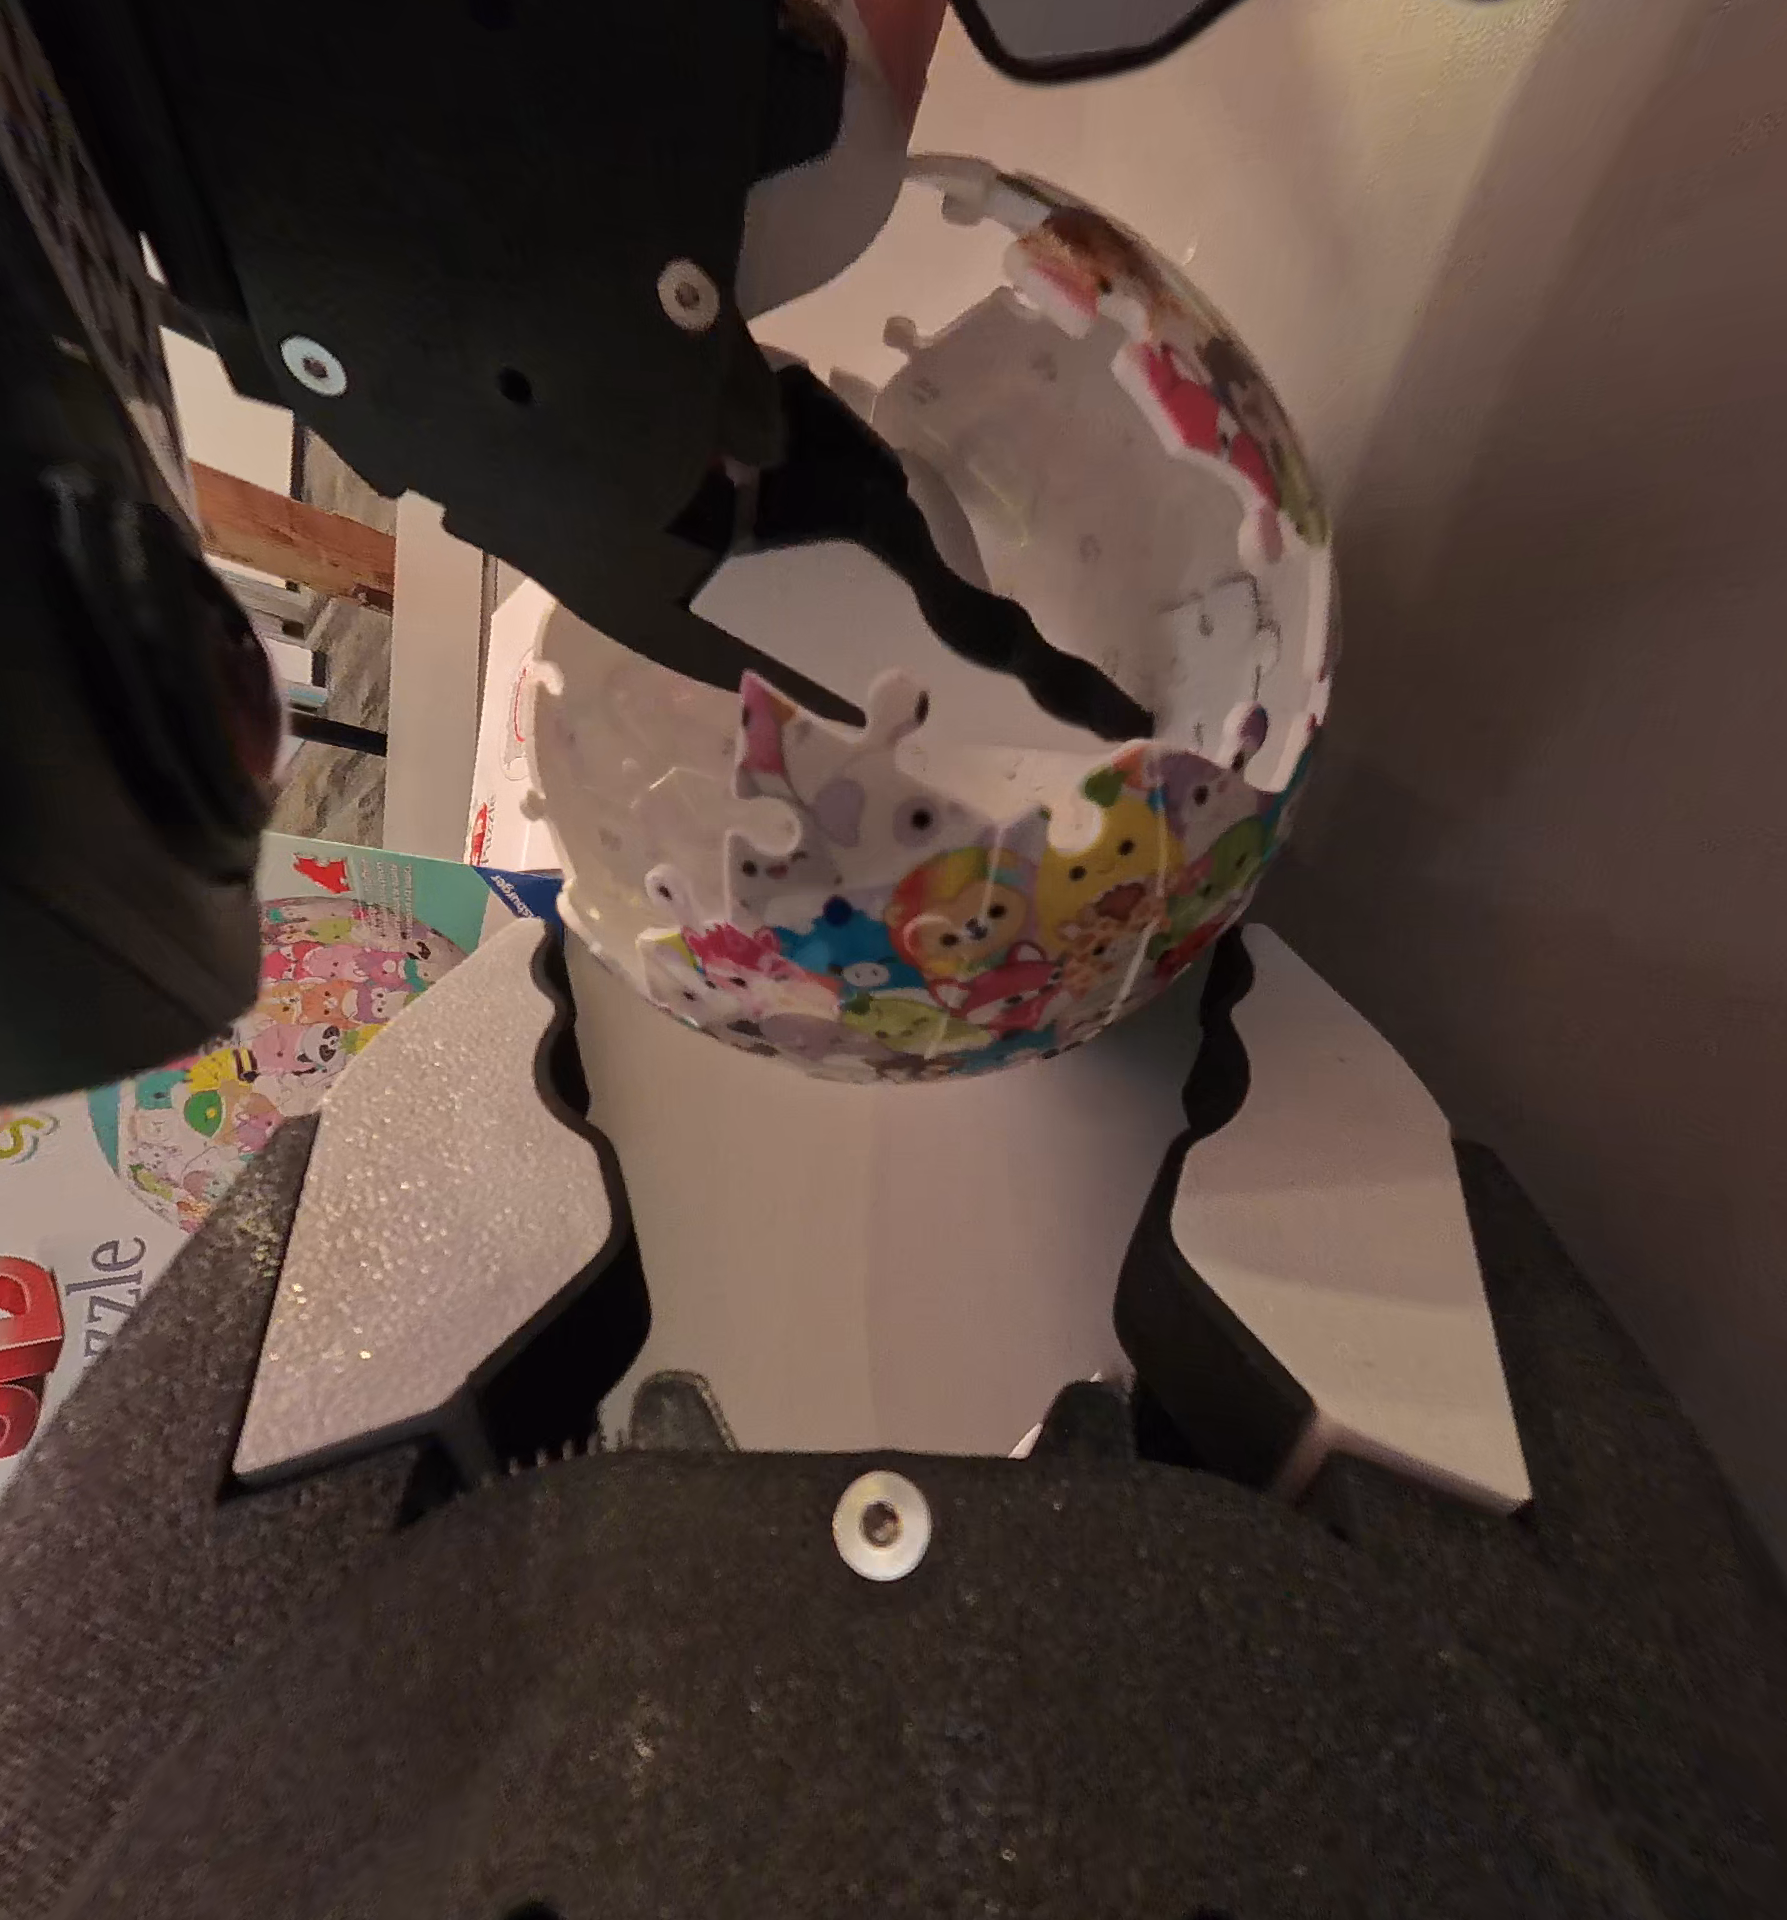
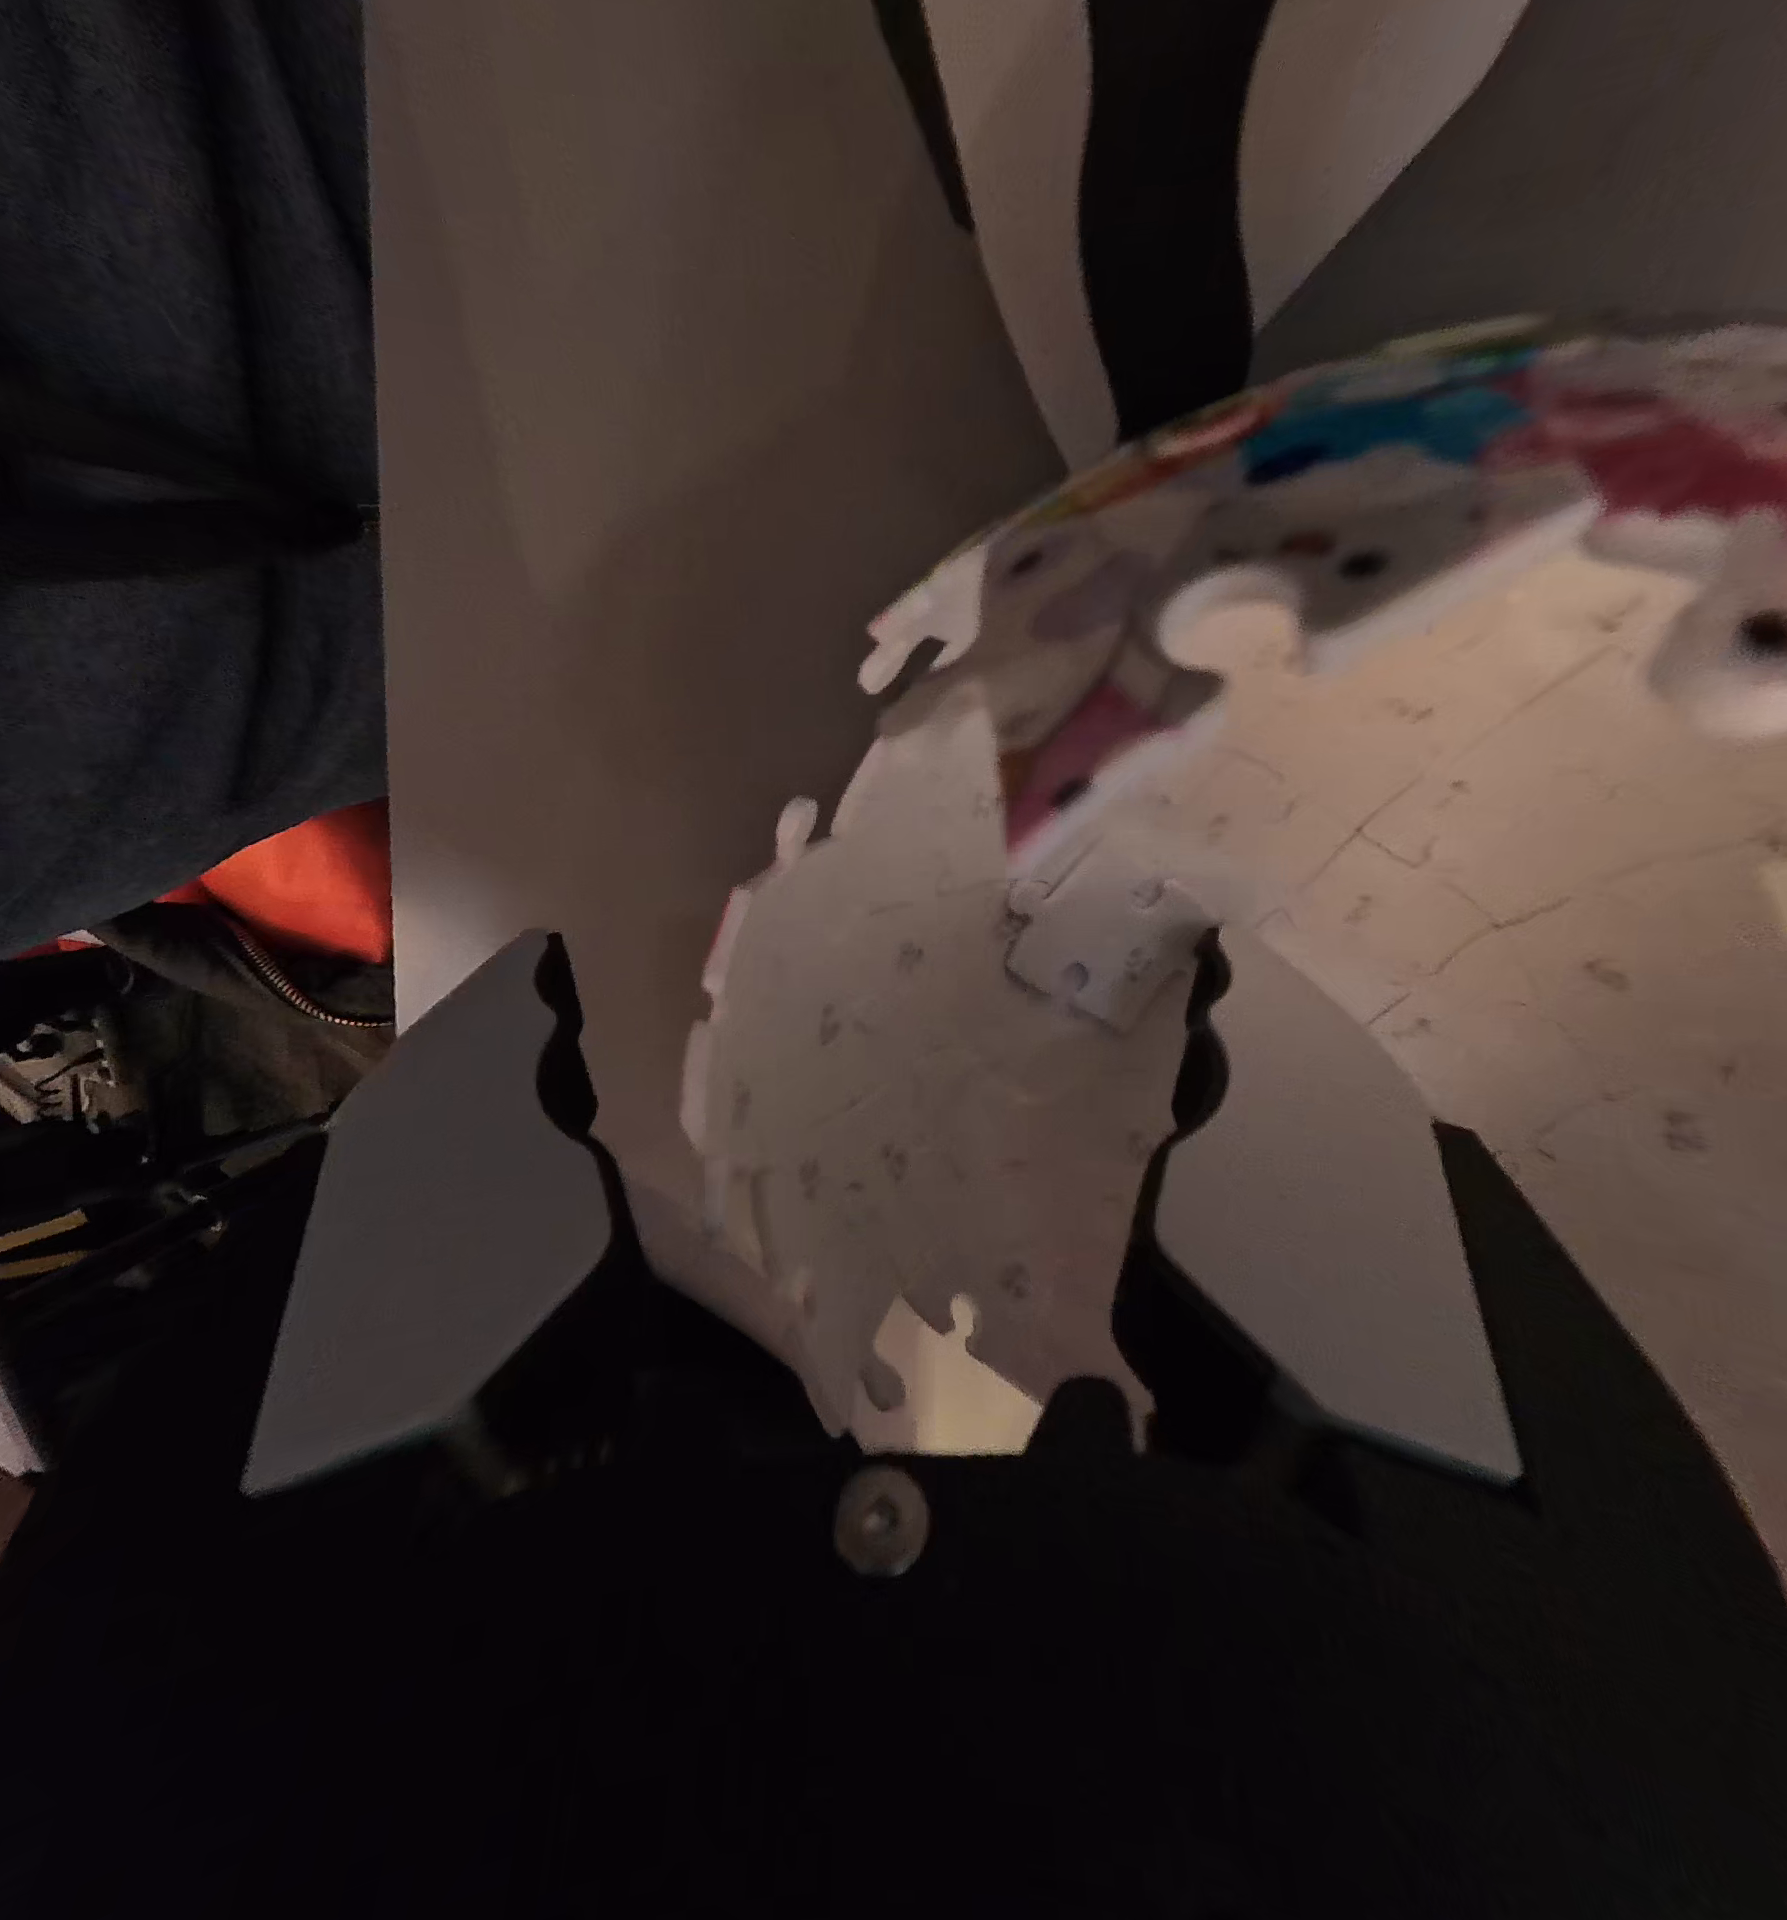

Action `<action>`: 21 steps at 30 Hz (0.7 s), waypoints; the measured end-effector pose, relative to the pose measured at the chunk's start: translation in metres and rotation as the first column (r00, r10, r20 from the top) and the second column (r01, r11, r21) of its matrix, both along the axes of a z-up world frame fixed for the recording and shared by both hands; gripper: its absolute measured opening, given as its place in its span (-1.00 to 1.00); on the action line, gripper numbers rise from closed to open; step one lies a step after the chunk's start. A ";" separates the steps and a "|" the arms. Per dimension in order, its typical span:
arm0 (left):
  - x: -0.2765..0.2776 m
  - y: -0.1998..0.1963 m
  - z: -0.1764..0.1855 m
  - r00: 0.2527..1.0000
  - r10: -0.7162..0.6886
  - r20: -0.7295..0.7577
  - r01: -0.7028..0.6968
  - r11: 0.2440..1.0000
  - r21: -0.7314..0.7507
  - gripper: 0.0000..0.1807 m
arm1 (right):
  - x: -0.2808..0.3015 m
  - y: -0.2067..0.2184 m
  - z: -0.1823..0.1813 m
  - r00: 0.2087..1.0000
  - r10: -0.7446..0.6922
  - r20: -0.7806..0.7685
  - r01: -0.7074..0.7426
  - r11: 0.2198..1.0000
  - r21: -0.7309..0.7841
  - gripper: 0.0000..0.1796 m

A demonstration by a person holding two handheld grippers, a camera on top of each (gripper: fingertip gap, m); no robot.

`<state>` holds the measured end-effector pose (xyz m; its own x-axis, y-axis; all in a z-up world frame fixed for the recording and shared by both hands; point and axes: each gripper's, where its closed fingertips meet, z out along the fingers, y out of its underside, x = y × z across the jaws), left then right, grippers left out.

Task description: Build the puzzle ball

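1. Straight ahead of my left claw [image 1: 884,935], the puzzle ball [image 1: 1024,935] sits just at the tips of its fingers. They are spread wide, and I cannot tell whether they touch it. The claw body is rough black foam-like stuff, and the fingers have flat grey faces with wavy black inner edges.
2. My right claw [image 1: 993,717] comes in from the upper left in the left wrist view. It is matte black, and its fingers are parted. One tip reaches inside the ball's opening and the other rests at the jagged rim.
3. Only the left wrist view shows the ball in sharp focus. It is a hollow, glossy shell, and its lower half is printed with bright cartoon animals. The upper part is open, with white knobbed edges and a bare white inside.
4. From the right wrist view, the ball [image 2: 1388,883] is blurred. Its white inner shell lies between the parted fingers of the right claw [image 2: 878,945]. Small marks show on the piece backs, too soft to read.
5. Left of the ball, only in the left wrist view, lies the puzzle box [image 1: 349,966]. It is printed card with a picture of the ball, large red lettering and a blue corner badge.
6. Only the right wrist view shows dark blue cloth [image 2: 141,416] and an orange patch [image 2: 297,873].
7. One white piece [image 2: 1086,966] juts out beside the right finger.
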<state>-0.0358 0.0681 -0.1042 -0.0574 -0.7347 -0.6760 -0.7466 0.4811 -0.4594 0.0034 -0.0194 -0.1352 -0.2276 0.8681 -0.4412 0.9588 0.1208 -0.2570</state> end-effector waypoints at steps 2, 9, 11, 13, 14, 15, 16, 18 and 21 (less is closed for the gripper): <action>0.000 0.000 0.000 1.000 0.001 0.000 -0.001 1.000 0.002 0.26 | 0.002 -0.002 0.001 1.000 -0.001 0.004 0.001 1.000 -0.016 0.24; 0.001 -0.002 -0.002 1.000 -0.003 -0.003 0.003 1.000 0.007 0.26 | 0.005 -0.012 0.009 1.000 0.007 -0.007 -0.008 0.996 -0.089 0.21; 0.000 -0.002 -0.002 1.000 -0.004 0.001 0.004 1.000 0.006 0.25 | 0.004 -0.013 0.011 1.000 0.001 -0.021 -0.003 0.996 -0.091 0.21; 0.000 -0.003 -0.001 1.000 -0.002 0.004 0.002 1.000 0.004 0.24 | 0.002 -0.011 0.013 0.999 -0.004 -0.035 0.002 0.997 -0.076 0.21; -0.001 -0.002 -0.001 1.000 0.001 0.005 -0.001 1.000 0.004 0.24 | 0.001 -0.009 0.015 0.999 -0.008 -0.046 0.005 0.998 -0.064 0.21; -0.002 -0.002 -0.001 1.000 0.002 0.006 -0.002 1.000 0.003 0.24 | 0.000 -0.008 0.016 0.998 -0.012 -0.060 0.009 0.999 -0.050 0.21; -0.002 -0.002 0.000 1.000 0.003 0.007 -0.003 1.000 0.001 0.24 | -0.002 -0.005 0.018 0.997 -0.019 -0.075 0.016 0.999 -0.035 0.21; -0.005 -0.001 0.001 1.000 0.011 0.008 -0.011 1.000 0.001 0.24 | -0.003 -0.003 0.023 0.995 -0.027 -0.095 0.025 0.999 -0.024 0.22; -0.010 0.001 0.003 0.999 0.027 0.019 -0.027 1.000 -0.004 0.24 | -0.005 0.001 0.030 0.991 -0.042 -0.125 0.043 0.999 0.009 0.24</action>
